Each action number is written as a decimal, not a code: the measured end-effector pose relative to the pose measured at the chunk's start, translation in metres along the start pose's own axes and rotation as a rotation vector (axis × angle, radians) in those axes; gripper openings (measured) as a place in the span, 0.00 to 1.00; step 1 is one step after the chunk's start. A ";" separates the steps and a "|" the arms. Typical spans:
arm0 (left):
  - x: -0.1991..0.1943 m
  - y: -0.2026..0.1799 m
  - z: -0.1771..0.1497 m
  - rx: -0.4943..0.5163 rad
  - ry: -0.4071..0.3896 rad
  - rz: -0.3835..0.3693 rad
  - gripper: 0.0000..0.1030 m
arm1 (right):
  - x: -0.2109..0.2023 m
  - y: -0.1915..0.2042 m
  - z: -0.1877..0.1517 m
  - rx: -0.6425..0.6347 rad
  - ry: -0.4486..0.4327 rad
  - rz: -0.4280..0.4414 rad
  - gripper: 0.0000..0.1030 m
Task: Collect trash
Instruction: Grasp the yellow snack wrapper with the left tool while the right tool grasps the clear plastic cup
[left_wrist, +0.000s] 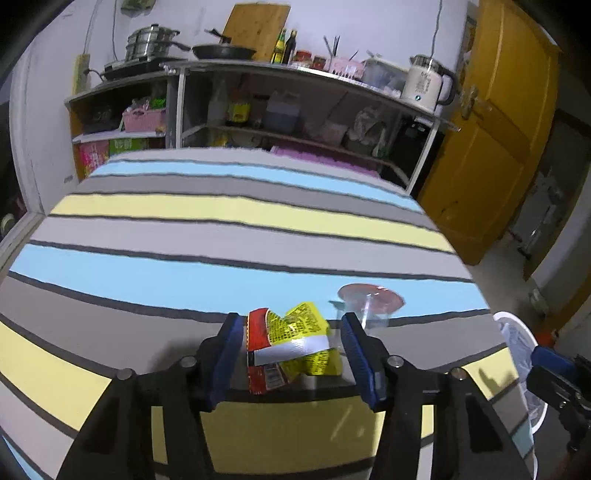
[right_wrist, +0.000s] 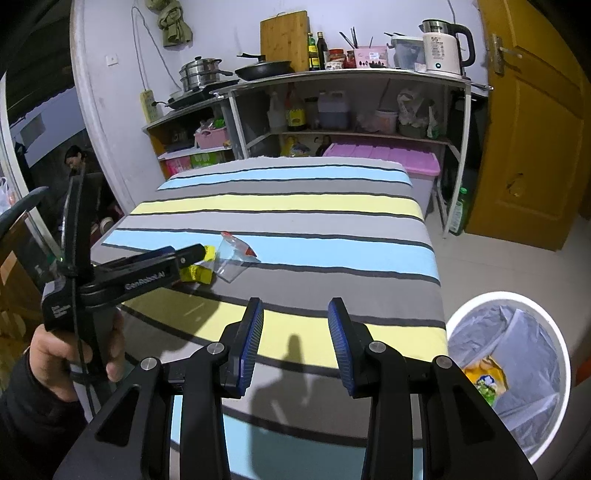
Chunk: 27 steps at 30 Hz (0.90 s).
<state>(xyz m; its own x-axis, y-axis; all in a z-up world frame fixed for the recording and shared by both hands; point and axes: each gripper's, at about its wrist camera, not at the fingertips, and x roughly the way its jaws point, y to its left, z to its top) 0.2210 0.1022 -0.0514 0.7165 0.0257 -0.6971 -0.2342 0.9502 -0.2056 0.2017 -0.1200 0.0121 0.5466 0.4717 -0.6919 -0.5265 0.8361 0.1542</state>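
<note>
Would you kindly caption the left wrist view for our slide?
Open left gripper straddling a crumpled yellow-and-red snack wrapper on the striped tablecloth.

Striped cloth (right_wrist: 295, 206) in grey, yellow and blue bands over the bench. Behind it, open shelving (right_wrist: 347, 134) against the wall: steel pots (right_wrist: 199, 75) and black frying pan (right_wrist: 264, 69) on top, wooden cutting board (right_wrist: 283, 38) leaning upright, dark bottles (right_wrist: 317, 51) just beside it, white kettle (right_wrist: 443, 48) at the right end. Pink lidded bin (right_wrist: 388, 157) low under the shelves. Pink basket (right_wrist: 211, 137) in the left compartment, contents blurred, possibly packets. Yellow door (right_wrist: 535, 129) at right.
</note>
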 end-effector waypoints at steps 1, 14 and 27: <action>0.004 0.001 0.000 -0.003 0.017 -0.003 0.51 | 0.003 0.000 0.001 0.001 0.003 0.002 0.36; 0.010 0.013 -0.002 -0.049 0.055 0.000 0.33 | 0.027 0.016 0.015 -0.010 0.025 0.016 0.36; -0.028 0.053 -0.015 -0.078 -0.014 -0.041 0.32 | 0.074 0.055 0.033 -0.018 0.084 0.046 0.36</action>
<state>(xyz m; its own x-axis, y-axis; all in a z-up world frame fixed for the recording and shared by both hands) 0.1790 0.1472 -0.0528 0.7354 -0.0080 -0.6776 -0.2543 0.9236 -0.2869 0.2349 -0.0302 -0.0073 0.4658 0.4837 -0.7410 -0.5617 0.8087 0.1748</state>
